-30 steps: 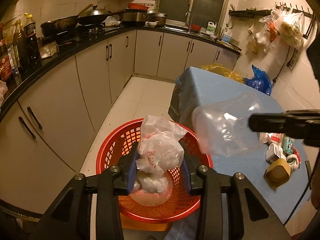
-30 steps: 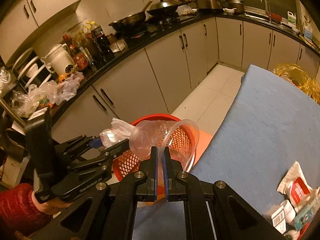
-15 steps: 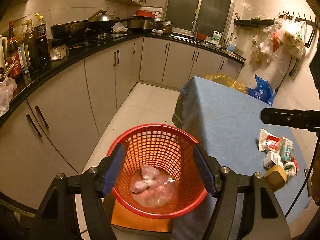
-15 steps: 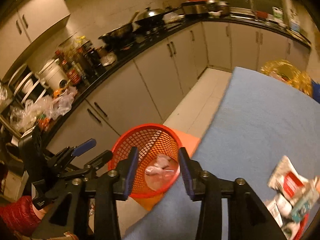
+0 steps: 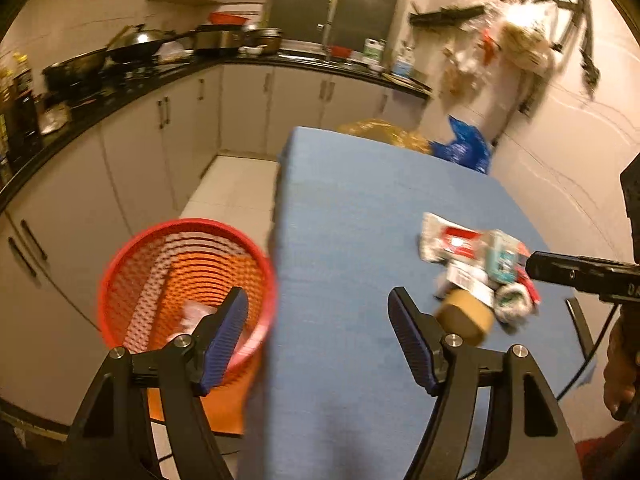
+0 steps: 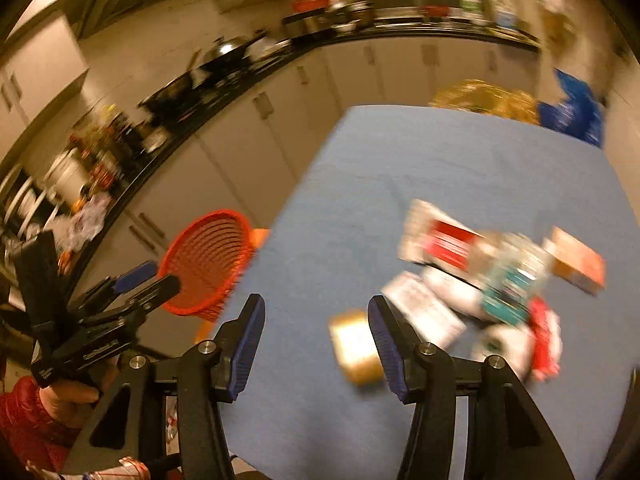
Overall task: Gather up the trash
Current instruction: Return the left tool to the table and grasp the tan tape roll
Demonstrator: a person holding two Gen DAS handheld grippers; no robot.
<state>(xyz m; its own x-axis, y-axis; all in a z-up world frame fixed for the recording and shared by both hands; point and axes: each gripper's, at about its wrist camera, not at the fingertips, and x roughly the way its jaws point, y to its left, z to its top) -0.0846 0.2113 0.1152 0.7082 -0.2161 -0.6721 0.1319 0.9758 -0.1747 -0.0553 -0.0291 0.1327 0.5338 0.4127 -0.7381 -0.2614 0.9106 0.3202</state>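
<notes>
A red mesh basket (image 5: 184,280) stands on the floor left of the blue-covered table (image 5: 360,208) and holds plastic bag trash (image 5: 192,314). A pile of wrappers and small boxes (image 5: 476,256) lies on the table's right side, with a brown tape roll (image 5: 466,316) at its near edge. My left gripper (image 5: 318,340) is open and empty above the table's left edge. My right gripper (image 6: 316,340) is open and empty over the table, with the tape roll (image 6: 354,352) and the trash pile (image 6: 492,276) just to its right. The basket (image 6: 208,260) shows left in the right wrist view.
Kitchen cabinets and a black counter (image 5: 120,96) with pans and bottles run along the left and back. A yellow bag (image 5: 384,132) and a blue bag (image 5: 464,148) sit beyond the table's far end. Bags hang on the right wall (image 5: 516,48).
Both grippers opened and dropped their loads, a plastic bag and a clear plastic cup, into the basket. Both then swung right, from over the basket toward the table and the trash pile.
</notes>
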